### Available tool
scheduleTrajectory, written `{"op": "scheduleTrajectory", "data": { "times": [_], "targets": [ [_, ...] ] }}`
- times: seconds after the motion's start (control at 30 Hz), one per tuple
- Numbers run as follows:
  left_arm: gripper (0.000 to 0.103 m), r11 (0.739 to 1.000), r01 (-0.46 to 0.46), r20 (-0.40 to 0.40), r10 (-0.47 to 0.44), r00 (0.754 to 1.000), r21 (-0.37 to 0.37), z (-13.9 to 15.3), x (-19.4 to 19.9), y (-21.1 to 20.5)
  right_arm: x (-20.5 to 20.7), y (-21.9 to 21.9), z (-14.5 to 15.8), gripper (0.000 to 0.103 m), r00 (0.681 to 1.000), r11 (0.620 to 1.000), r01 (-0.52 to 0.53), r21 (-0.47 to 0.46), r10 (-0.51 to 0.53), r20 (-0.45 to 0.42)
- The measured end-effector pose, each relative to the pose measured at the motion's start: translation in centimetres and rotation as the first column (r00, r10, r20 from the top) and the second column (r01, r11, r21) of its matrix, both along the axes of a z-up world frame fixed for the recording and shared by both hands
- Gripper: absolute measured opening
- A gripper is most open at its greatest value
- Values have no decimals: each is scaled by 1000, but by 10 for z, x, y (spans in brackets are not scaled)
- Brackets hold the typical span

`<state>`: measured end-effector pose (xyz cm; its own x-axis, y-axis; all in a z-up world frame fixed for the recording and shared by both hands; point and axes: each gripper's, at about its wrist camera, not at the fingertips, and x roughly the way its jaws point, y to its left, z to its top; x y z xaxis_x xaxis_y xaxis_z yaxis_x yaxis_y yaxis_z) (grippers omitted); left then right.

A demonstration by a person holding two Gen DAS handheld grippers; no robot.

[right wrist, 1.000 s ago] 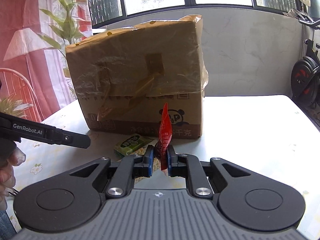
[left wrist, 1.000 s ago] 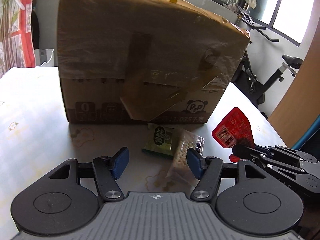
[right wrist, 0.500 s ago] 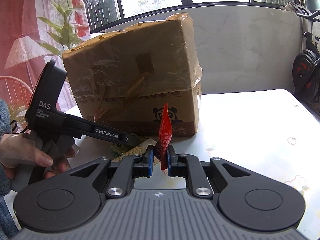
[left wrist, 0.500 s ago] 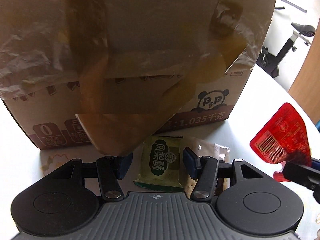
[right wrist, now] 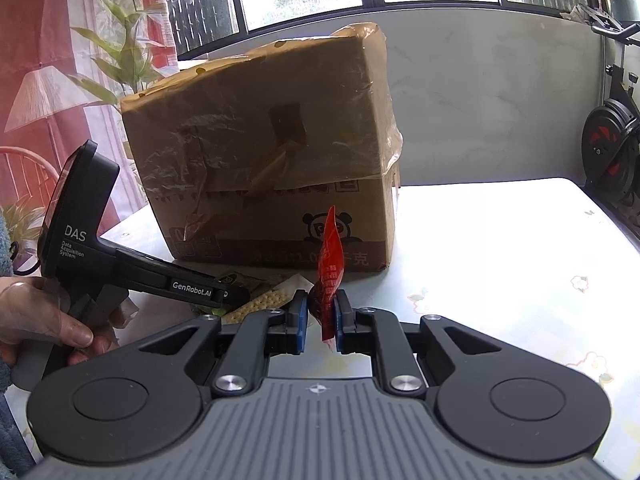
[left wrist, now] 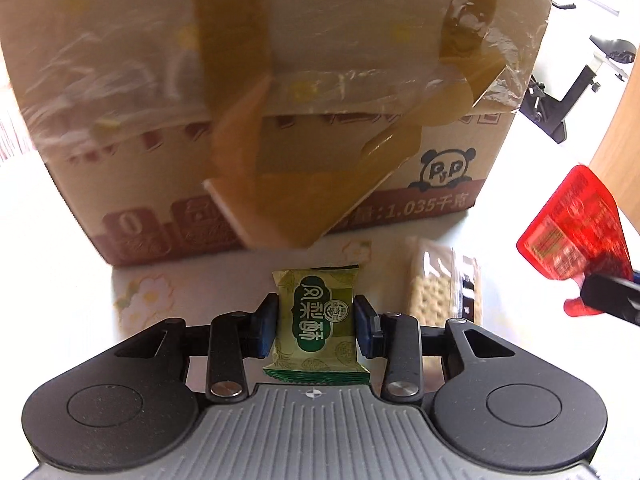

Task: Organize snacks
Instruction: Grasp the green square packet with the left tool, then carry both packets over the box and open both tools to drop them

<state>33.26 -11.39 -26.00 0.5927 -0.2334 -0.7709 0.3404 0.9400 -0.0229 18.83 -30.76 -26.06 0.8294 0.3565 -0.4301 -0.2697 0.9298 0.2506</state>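
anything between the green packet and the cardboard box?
Nothing: left wrist view shows only bare table between green packet and cardboard box.

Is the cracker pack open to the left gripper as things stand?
Probably not yet: the left gripper is closing around the green packet. The cracker pack lies uncovered just beside it.

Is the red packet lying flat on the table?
No, the red packet stands upright, pinched in the right claw above the table.
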Motion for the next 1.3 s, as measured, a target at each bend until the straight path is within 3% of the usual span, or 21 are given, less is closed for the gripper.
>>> {"op": "scheduleTrajectory", "data": {
  "times": [0.17,0.37,0.6,0.73,0.9,1.1,1.17,1.2,1.27,1.3],
  "targets": [
    [41,999,-9,23,10,1000,-43,17,-17,22,-2,2,13,14,1000,1000,-11,-11,11,29],
    [41,989,48,144,-28,989,-137,76,-43,53,-2,4,49,14,993,999,-22,-28,25,115],
    [41,982,92,354,-28,935,-166,159,-39,73,25,7,113,14,970,998,-50,-31,56,237],
    [41,982,66,417,14,909,-178,188,-15,79,52,15,149,14,955,996,-73,-42,81,287],
    [41,979,17,412,69,909,-202,201,31,70,98,33,167,14,956,993,-63,-104,89,279],
    [42,976,-46,377,126,918,-214,202,72,45,155,45,156,15,990,997,25,-73,-14,139],
    [47,979,-44,375,117,920,-197,201,81,37,164,45,149,24,993,997,53,-55,-46,112],
    [60,984,-36,385,103,917,-177,201,81,33,166,43,146,25,993,997,71,-38,-67,102],
    [74,989,-49,412,102,906,-136,197,75,34,166,38,142,43,992,996,86,-18,-85,90],
    [75,990,-54,421,105,901,-132,196,74,36,165,35,142,50,993,997,78,-12,-77,93]
  ]
}}
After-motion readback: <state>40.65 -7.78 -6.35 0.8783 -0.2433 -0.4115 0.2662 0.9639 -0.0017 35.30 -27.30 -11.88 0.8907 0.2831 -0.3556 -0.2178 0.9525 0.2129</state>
